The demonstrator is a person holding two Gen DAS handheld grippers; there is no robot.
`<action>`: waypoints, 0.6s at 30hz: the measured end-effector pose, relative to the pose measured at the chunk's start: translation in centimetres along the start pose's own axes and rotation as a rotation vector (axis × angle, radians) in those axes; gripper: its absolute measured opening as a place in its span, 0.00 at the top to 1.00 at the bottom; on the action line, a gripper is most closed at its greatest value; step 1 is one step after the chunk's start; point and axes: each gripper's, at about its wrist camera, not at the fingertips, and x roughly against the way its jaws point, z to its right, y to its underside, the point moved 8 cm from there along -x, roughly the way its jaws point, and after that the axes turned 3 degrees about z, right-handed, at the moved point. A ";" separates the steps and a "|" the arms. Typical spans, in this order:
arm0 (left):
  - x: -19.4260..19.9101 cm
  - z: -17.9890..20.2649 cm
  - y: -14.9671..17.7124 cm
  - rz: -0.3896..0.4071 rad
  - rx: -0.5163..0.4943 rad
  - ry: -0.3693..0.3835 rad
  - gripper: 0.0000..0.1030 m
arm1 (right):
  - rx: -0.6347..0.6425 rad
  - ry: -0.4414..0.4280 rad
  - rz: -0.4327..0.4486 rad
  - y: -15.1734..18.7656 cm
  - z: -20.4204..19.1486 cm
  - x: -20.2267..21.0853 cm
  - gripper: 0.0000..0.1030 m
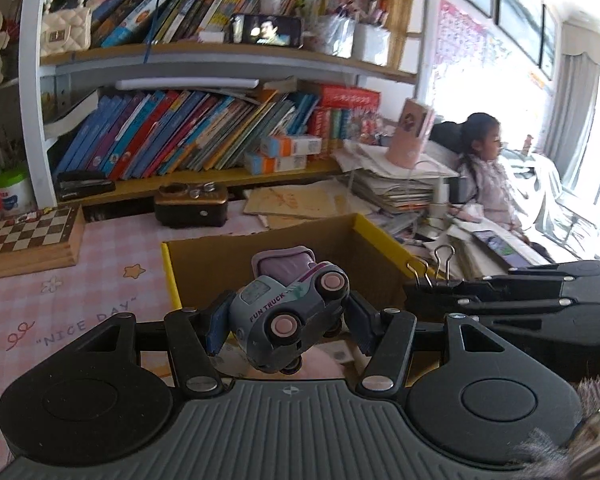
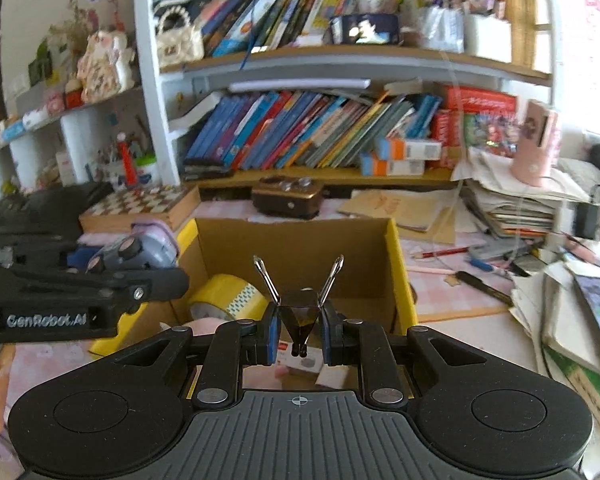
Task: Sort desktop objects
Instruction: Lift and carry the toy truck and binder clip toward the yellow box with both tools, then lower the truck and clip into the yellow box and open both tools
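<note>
The left gripper point(image 1: 286, 316) pinches a grey-and-purple toy truck point(image 1: 288, 304) tilted on its side, above the near edge of the open cardboard box point(image 1: 260, 256). Just to its right, the right gripper point(image 2: 300, 334) clamps a black binder clip point(image 2: 300, 314) over the box, with a yellow tape roll point(image 2: 228, 300) below and left.

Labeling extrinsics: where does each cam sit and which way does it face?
Left wrist: on left claw, facing bookshelf over cardboard box; claw grips toy truck; right claw at its right.
Right wrist: on right claw, same heading; grips binder clip; left claw at its left.
Shared: box, truck, clip, chessboard.
</note>
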 end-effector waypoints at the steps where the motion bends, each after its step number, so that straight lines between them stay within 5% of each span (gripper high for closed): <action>1: -0.7 -0.3 0.0 -0.010 0.005 -0.009 0.46 | 0.009 -0.007 -0.014 0.1 0.1 -0.7 0.81; 18: -9.1 0.3 0.8 -0.223 -0.069 -0.016 0.46 | 0.196 -0.064 -0.340 2.2 0.1 -9.2 0.81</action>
